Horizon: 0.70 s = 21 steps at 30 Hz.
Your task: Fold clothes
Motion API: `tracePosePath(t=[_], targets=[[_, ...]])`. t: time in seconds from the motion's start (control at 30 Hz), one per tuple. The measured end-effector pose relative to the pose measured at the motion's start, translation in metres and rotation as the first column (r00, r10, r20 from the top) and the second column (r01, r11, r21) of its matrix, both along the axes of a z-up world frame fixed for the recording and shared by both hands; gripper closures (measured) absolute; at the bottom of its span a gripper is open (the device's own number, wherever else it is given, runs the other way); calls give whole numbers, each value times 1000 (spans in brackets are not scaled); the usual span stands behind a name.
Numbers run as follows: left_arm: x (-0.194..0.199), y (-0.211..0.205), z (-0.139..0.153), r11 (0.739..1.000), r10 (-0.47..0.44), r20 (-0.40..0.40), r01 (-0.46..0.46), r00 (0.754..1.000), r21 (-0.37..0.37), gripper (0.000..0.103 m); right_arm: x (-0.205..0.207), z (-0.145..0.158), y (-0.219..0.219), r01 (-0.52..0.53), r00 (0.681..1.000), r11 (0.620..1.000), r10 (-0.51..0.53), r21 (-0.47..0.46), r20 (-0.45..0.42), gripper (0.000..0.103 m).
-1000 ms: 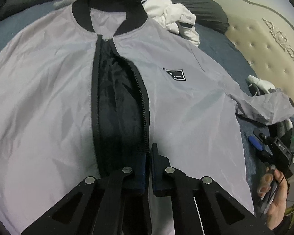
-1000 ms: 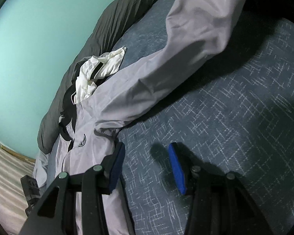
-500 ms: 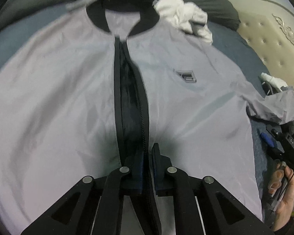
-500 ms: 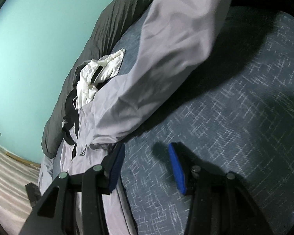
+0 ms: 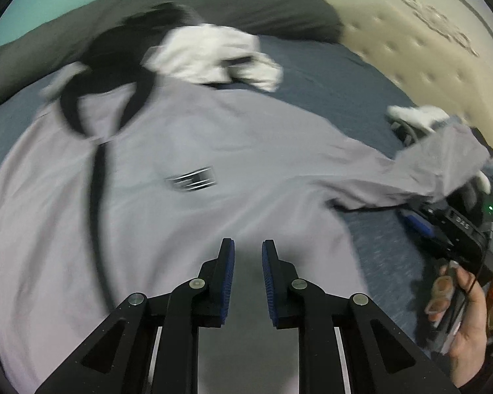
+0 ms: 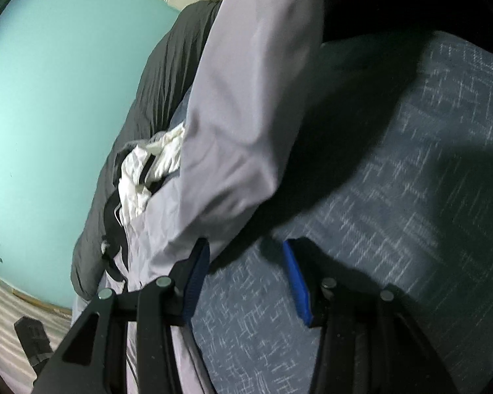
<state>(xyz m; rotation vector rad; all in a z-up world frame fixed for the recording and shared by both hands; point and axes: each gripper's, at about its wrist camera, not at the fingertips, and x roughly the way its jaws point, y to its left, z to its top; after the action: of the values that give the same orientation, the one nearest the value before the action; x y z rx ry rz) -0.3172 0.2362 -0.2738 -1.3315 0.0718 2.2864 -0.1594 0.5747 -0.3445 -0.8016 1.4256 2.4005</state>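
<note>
A grey jacket (image 5: 213, 197) with a black collar (image 5: 92, 98) and a small chest patch (image 5: 192, 180) lies front up across the bed. My left gripper (image 5: 248, 246) hovers over its right front panel, jaws opening with a narrow gap and nothing between them. The jacket's sleeve (image 5: 427, 170) runs right and drapes over my right gripper (image 5: 420, 226), which a hand (image 5: 466, 321) holds. In the right wrist view the sleeve (image 6: 240, 131) hangs past the left finger of the right gripper (image 6: 246, 246), which is open with only bedcover behind the gap.
A crumpled white garment (image 5: 213, 52) lies beyond the collar, against a dark grey duvet (image 5: 213, 6). The blue patterned bedcover (image 6: 394, 197) spreads to the right. A padded cream headboard (image 5: 427, 49) stands at the far right, a turquoise wall (image 6: 49, 98) behind.
My left gripper let go of the zip edge, opened a little and swung right and up over the right panel. The sleeve has come closer to the right gripper's left finger.
</note>
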Motion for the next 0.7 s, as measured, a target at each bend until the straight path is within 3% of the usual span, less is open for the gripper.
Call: tracePosePath(t=[0.17,0.23,0.3,0.4,0.57,0.7], targets=[[-13,54,-10,995,-93,27,92,995,30,84,-2,6,11,-1,1000,999,3,48,-30,56],[-20,69,-17,994,-110,33,109,993,29,84,-3,5,13,-11,999,999,13,52,-42,61],[-27,83,-24,992,-126,39,125,991,29,84,-4,3,14,-25,998,999,28,48,-54,84],[-36,94,-34,993,-120,56,118,991,27,84,-5,3,15,-36,997,998,39,58,-67,95],[-37,99,-42,992,-128,67,128,989,15,84,0,-11,19,-1,1000,999,0,43,6,98],[-37,107,-44,989,-145,60,145,988,-6,84,2,-10,18,10,998,995,-16,96,62,99]])
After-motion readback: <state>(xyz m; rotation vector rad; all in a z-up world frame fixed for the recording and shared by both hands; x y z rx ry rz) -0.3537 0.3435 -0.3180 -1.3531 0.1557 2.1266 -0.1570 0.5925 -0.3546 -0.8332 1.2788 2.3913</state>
